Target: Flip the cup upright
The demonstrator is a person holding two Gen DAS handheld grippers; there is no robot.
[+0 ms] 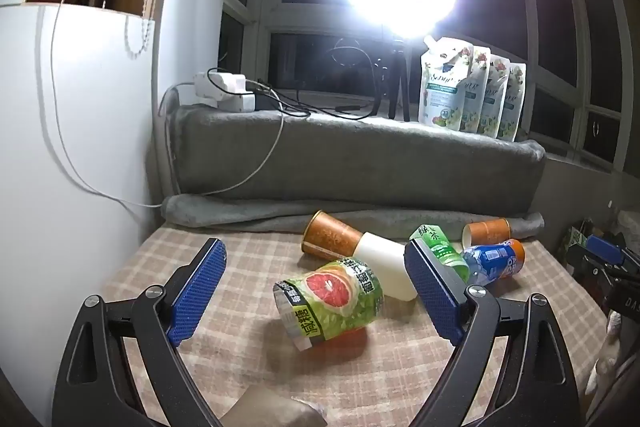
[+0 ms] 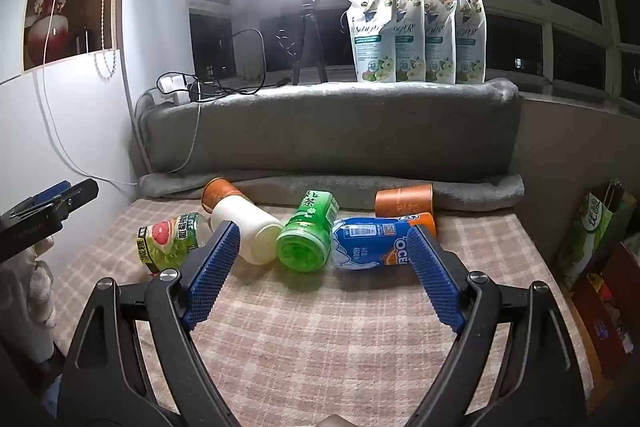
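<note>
On the checked tablecloth (image 2: 320, 327) all containers lie crowded; both your left gripper (image 1: 316, 287) and right gripper (image 2: 324, 259) are released, empty. Closing around the grapefruit cup (image 1: 330, 297) may push the white bottle (image 1: 386, 267), so it rolls.

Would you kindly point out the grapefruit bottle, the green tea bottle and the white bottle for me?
grapefruit bottle (image 1: 332, 297), left wrist view, on the pink fruit label.
green tea bottle (image 2: 306, 237), right wrist view, on its green side above the base.
white bottle (image 2: 246, 227), right wrist view, on its plain white side.
</note>
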